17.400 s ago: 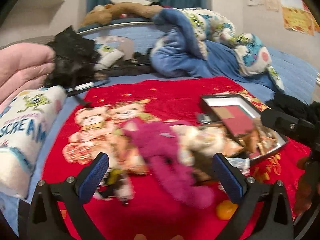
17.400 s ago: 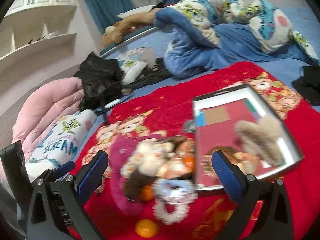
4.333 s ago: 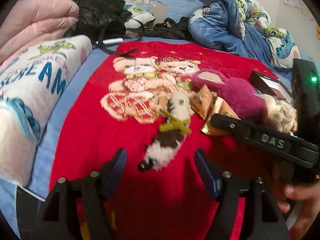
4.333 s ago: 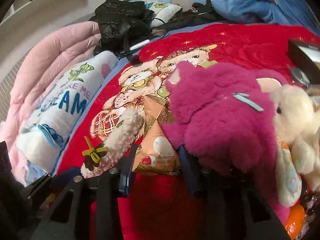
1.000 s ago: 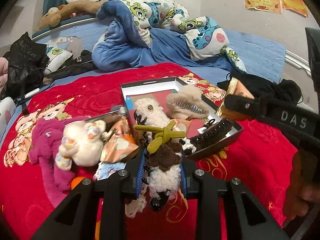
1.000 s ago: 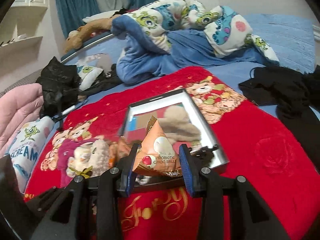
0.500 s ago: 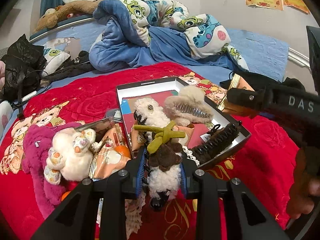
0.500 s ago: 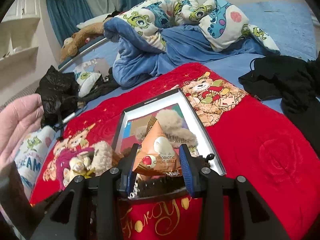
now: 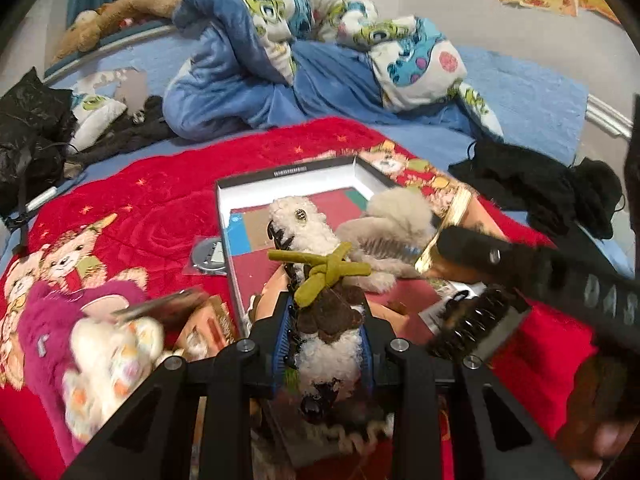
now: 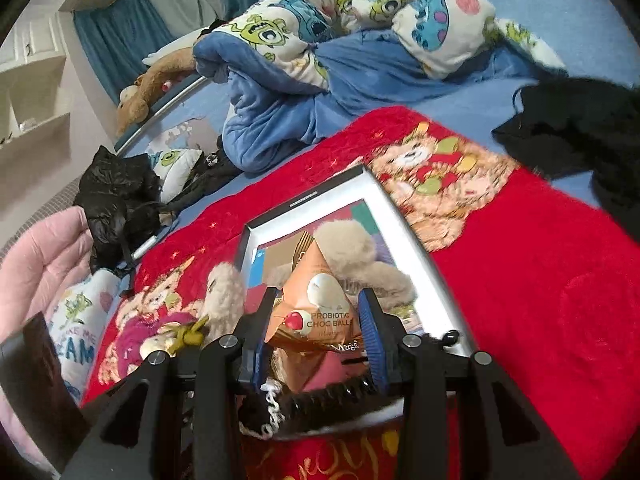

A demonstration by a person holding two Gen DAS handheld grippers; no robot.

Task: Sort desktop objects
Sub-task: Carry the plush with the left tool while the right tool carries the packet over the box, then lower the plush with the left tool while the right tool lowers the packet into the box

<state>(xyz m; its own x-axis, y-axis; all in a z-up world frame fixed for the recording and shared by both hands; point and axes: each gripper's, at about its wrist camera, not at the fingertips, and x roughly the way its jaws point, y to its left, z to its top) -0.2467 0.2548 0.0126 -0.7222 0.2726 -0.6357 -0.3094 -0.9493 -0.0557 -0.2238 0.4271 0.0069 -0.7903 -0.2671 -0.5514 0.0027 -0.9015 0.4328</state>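
Both grippers carrying items over the sorting box

Left wrist view: left gripper (image 9: 326,350) is closed tight on a fluffy white and brown hair clip (image 9: 324,312) with an olive bow, pinched around its middle and held above the near part of the open shallow box (image 9: 280,174) on the red blanket (image 9: 132,216). It looks light, soft and squashy, so a mid-body pinch suits it; the fur may snag on the pads when let go. A beige fluffy clip (image 9: 394,220) and a black claw clip (image 9: 468,324) lie in the box. A magenta plush toy (image 9: 44,320) lies left of the box. A second ago the box sat farther off; now it is directly below

Right wrist view: right gripper (image 10: 318,336) is closed on an orange snack packet (image 10: 316,308), gripped by both sides, hovering over the box. It looks light, crinkly and a little slippery, and hard squeezing could crush what is inside. Compared with a second ago, the packet is lower and closer to the box floor
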